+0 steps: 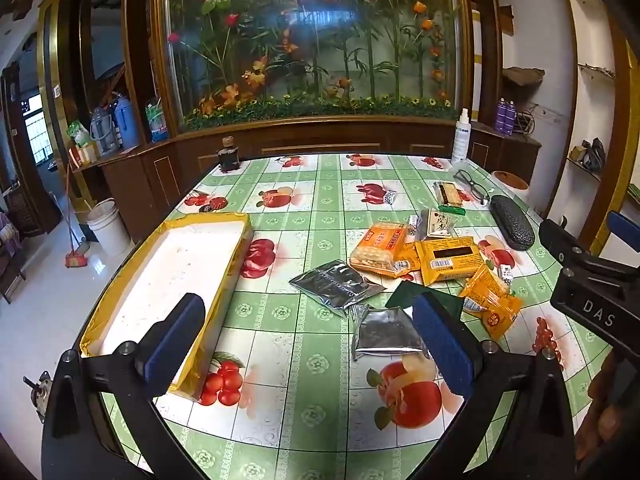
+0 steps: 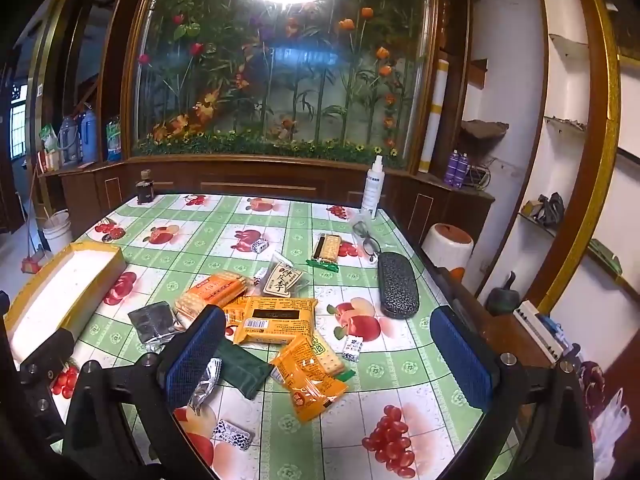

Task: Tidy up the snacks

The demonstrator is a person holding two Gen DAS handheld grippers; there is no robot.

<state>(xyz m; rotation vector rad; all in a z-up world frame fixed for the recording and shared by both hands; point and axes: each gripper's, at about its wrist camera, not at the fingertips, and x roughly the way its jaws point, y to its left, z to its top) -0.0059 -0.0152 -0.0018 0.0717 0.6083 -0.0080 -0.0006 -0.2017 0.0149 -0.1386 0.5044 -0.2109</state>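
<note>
Snacks scattered, box waiting

Snack packets [image 1: 436, 264] lie loose mid-counter [image 1: 312, 184], well apart from the empty gold-edged box [image 1: 168, 276], likely their destination. Left gripper [image 1: 316, 344] and right gripper [image 2: 332, 356] hover with jaws spread, holding nothing.

Orange cracker packs [image 2: 276, 320], silver pouches [image 1: 336, 286] scattered flat mid-table; gold-rimmed box [image 1: 168, 280] left.
</note>
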